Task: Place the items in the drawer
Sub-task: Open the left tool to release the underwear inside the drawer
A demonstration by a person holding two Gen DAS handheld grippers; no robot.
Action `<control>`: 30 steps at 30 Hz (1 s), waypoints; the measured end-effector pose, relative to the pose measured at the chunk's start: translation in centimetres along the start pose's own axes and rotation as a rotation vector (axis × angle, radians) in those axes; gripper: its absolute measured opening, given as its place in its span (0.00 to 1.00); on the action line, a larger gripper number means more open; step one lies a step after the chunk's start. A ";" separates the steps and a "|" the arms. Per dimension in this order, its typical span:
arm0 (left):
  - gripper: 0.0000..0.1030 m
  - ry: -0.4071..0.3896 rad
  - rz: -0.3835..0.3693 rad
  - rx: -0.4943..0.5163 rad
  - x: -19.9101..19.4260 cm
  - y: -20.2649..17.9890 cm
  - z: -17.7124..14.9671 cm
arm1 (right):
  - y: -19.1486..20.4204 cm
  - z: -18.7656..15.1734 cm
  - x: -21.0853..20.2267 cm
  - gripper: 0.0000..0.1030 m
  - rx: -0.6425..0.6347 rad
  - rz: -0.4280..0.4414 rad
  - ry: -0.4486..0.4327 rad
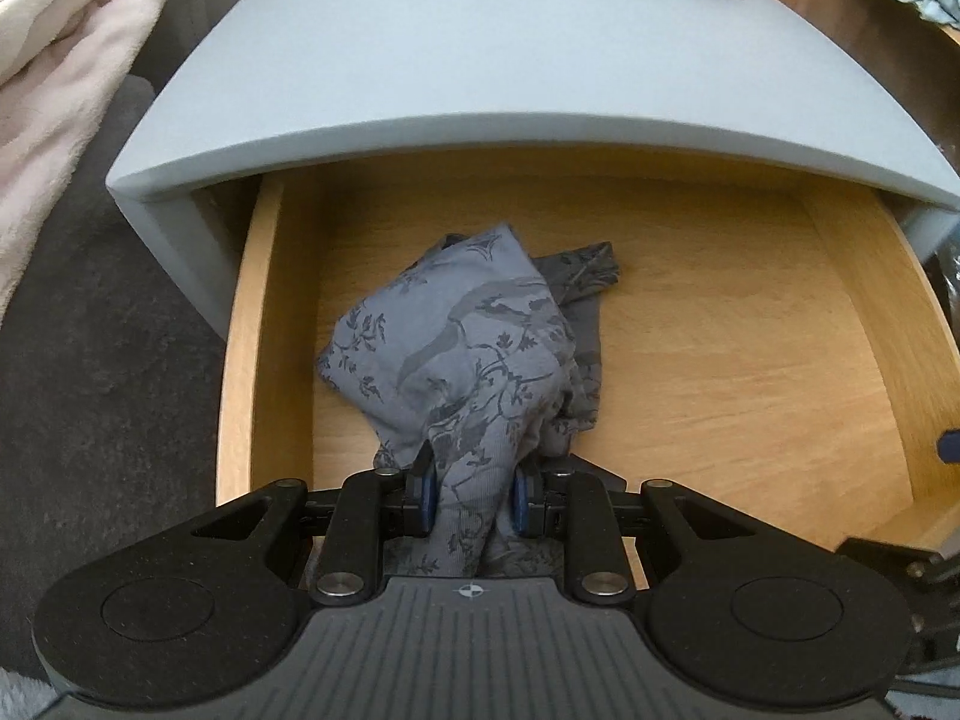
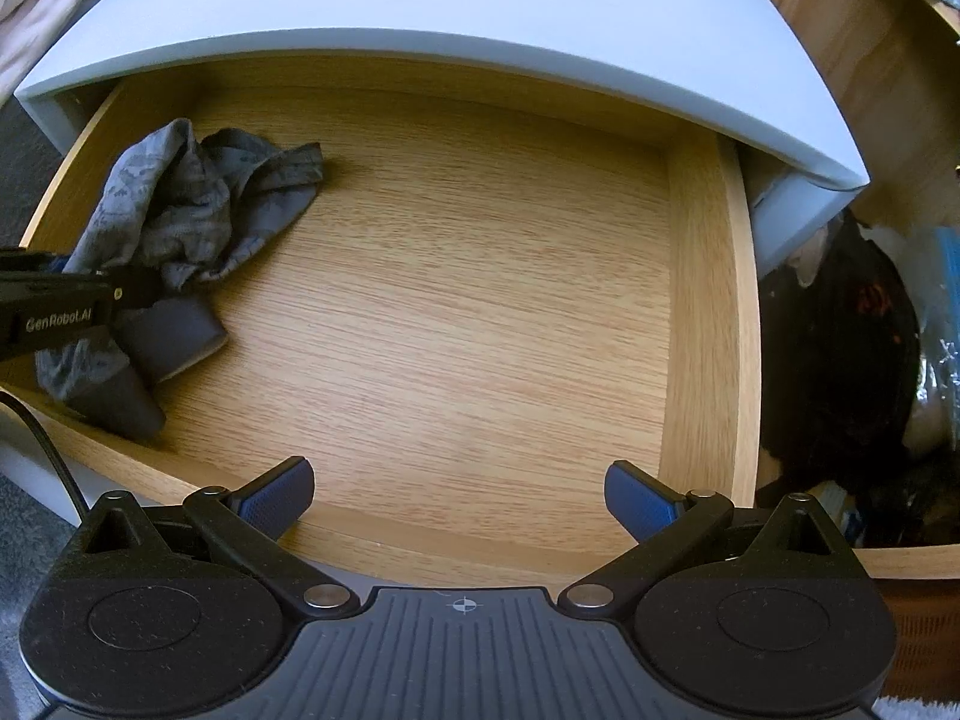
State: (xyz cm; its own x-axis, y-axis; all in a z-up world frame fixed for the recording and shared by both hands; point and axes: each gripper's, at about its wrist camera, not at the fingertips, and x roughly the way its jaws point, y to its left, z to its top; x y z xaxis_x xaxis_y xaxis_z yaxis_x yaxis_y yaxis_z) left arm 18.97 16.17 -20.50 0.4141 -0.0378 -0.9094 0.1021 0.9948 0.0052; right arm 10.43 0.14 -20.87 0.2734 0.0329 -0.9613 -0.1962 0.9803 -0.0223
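Left gripper [image 1: 471, 501] has its jaws clamped on the cloth [image 1: 468, 348], which droops onto the left side of the open drawer [image 2: 708, 312]. Right gripper [image 2: 459, 501] hangs over the drawer's front, jaws wide apart, holding nothing.

Both wrist views look steeply down—close, seemingly—sharing the open drawer [image 1: 750, 360].

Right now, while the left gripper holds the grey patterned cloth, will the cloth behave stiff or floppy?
Probably floppy: the grey patterned cloth bunches and folds below the left gripper. It looks thin, so likely light. Once released, it should slump onto the drawer floor, not roll.
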 end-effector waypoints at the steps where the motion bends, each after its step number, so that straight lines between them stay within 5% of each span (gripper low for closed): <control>1: 0.24 -0.003 0.005 0.000 0.1 0.0 0.1 | 0.0 0.0 0.0 1.00 0.000 0.000 0.000; 11: 0.26 -0.033 0.062 0.002 0.1 -0.7 0.4 | 0.1 -0.1 0.0 1.00 0.004 -0.001 0.001; 18: 0.51 -0.059 0.073 -0.051 -1.2 0.6 0.4 | -0.1 -0.2 0.0 1.00 0.010 0.002 0.002; 30: 0.54 -0.118 0.086 -0.043 -4.7 0.1 0.1 | -0.2 -0.1 -0.1 1.00 0.023 0.006 0.008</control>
State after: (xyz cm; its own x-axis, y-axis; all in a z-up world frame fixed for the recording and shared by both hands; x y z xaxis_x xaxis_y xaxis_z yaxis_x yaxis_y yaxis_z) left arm 17.14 16.40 -16.20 0.5235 0.0391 -0.8512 0.0240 0.9979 0.0606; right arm 10.31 -0.10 -20.81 0.2652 0.0369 -0.9635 -0.1757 0.9844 -0.0106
